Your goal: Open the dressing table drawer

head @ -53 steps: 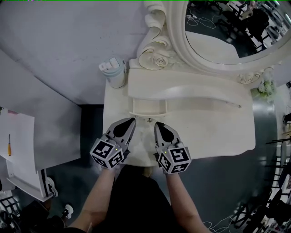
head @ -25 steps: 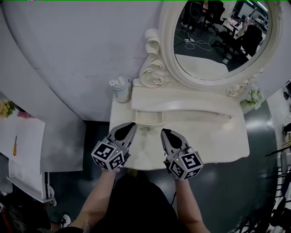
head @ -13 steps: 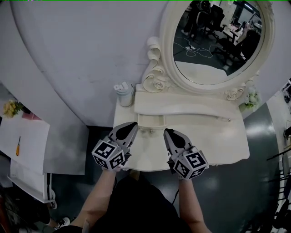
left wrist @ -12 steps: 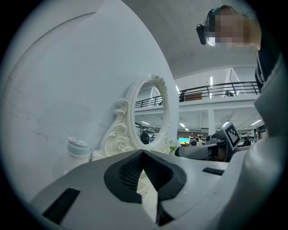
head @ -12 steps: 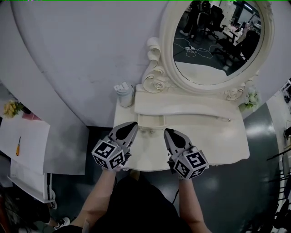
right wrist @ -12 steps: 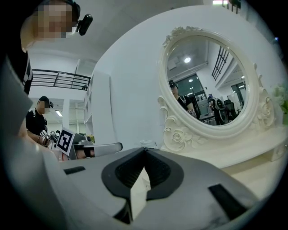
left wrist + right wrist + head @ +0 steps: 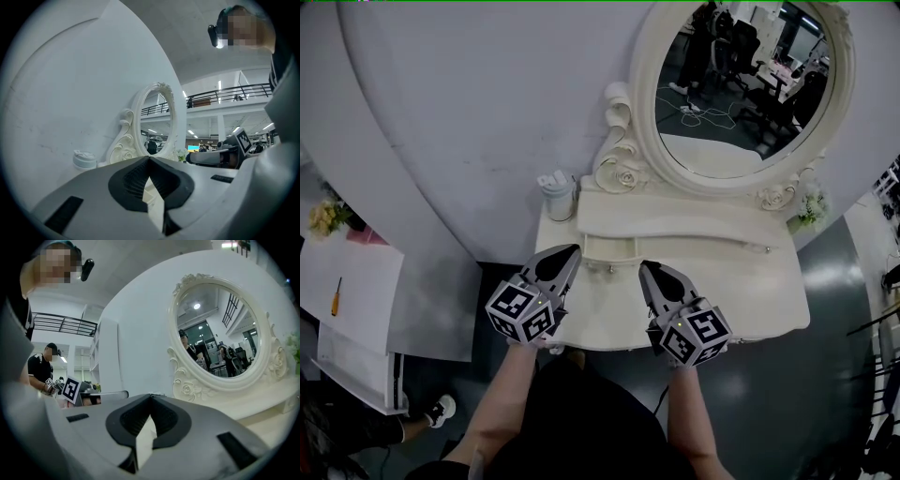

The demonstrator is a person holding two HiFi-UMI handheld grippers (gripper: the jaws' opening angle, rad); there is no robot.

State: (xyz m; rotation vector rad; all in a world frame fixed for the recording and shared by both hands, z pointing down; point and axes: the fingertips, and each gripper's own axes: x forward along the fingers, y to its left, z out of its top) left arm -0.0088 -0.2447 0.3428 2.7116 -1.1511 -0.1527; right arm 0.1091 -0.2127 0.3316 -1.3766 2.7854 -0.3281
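Observation:
The cream dressing table (image 7: 741, 281) stands against a grey wall. Its small drawer (image 7: 611, 247), in the low shelf under the mirror, stands pulled out a little, and its inside looks empty. My left gripper (image 7: 567, 251) hovers just left of the drawer's front, jaws shut with nothing in them. My right gripper (image 7: 645, 269) hovers just right of it, also shut and empty. In the left gripper view the left gripper (image 7: 149, 159) has its tips touching. In the right gripper view the right gripper (image 7: 151, 396) does too. Neither touches the drawer.
An oval mirror (image 7: 741, 89) in a carved frame rises behind the shelf. A lidded cup (image 7: 555, 192) stands at the table's back left corner, and small flowers (image 7: 811, 211) at the back right. A white side table (image 7: 347, 300) with a screwdriver (image 7: 335, 295) stands at the left.
Both grippers have risen a little over the table's front and stay shut. The head view has tipped up, showing more of the mirror. The drawer has not moved.

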